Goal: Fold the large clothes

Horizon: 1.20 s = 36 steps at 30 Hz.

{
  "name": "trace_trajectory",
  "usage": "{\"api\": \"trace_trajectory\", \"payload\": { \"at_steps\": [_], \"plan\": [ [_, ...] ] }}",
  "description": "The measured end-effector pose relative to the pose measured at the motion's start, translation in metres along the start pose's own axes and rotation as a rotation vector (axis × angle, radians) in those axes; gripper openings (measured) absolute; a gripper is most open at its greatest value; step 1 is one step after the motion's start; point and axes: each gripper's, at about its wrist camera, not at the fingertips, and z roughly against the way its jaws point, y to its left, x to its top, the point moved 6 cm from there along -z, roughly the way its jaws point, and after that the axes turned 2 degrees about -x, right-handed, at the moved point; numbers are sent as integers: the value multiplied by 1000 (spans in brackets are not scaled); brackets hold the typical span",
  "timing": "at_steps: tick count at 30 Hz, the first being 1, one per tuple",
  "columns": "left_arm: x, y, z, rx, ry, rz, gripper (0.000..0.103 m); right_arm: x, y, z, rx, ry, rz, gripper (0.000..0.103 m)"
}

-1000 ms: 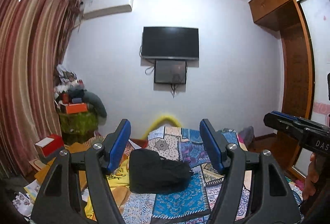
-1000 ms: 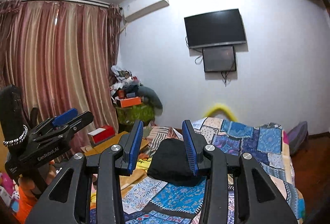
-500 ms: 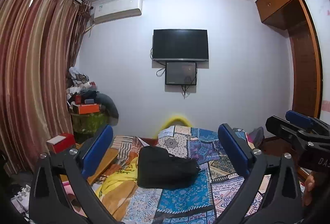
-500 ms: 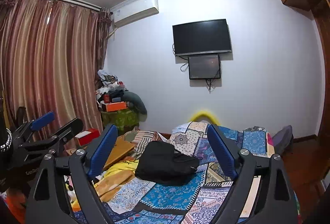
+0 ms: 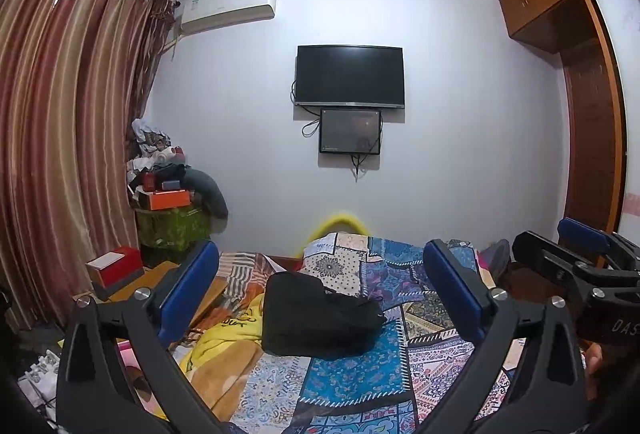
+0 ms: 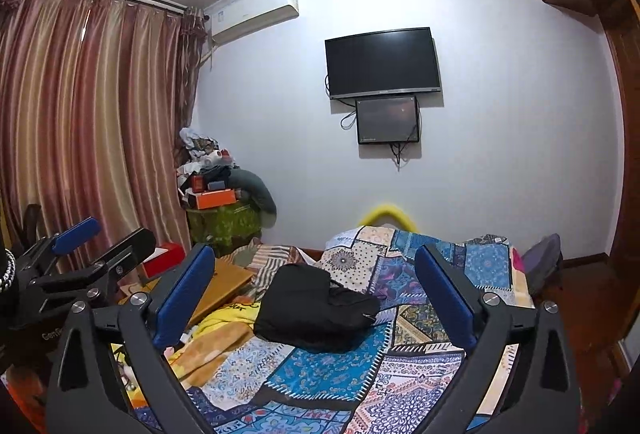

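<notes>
A black garment (image 5: 316,314) (image 6: 312,310) lies in a folded heap on the patchwork quilt (image 5: 360,374) (image 6: 332,374) of a bed. My left gripper (image 5: 320,262) points level over the bed, short of the garment, open wide with nothing between its blue pads. My right gripper (image 6: 314,258) is held the same way; its jaws are opening, and nothing is between them. Each gripper shows at the edge of the other's view: the right gripper (image 5: 580,258) at the right, the left gripper (image 6: 88,246) at the left.
A yellow and orange cloth (image 5: 224,342) lies crumpled left of the garment. Beside the bed are a wooden board (image 6: 224,286), a red box (image 5: 116,266) and a cluttered green stand (image 5: 172,226). Curtains (image 5: 60,154) hang left; a wardrobe (image 5: 592,154) stands right.
Both grippers' jaws have spread from partly closed to wide apart. The black garment has stayed where it was on the quilt.
</notes>
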Motion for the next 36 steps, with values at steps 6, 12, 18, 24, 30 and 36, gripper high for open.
{"api": "trace_trajectory", "payload": {
  "at_steps": [6,12,18,24,30,36],
  "plan": [
    [-2,-1,-1,-2,5,1,103,-4,-1,0,0,19,-6,99],
    [-5,0,-3,-15,16,1,103,-2,-3,-1,-4,33,-9,100],
    [-7,0,-4,-16,17,2,103,-1,-4,-2,-8,45,-12,99],
    [-6,6,-7,-20,24,13,103,-1,-2,-2,-11,51,-3,100],
    [-7,10,-7,-18,25,26,103,-1,5,-5,-6,60,11,100],
    [-8,12,-9,-17,27,39,103,-2,6,-5,-8,57,21,100]
  ]
}}
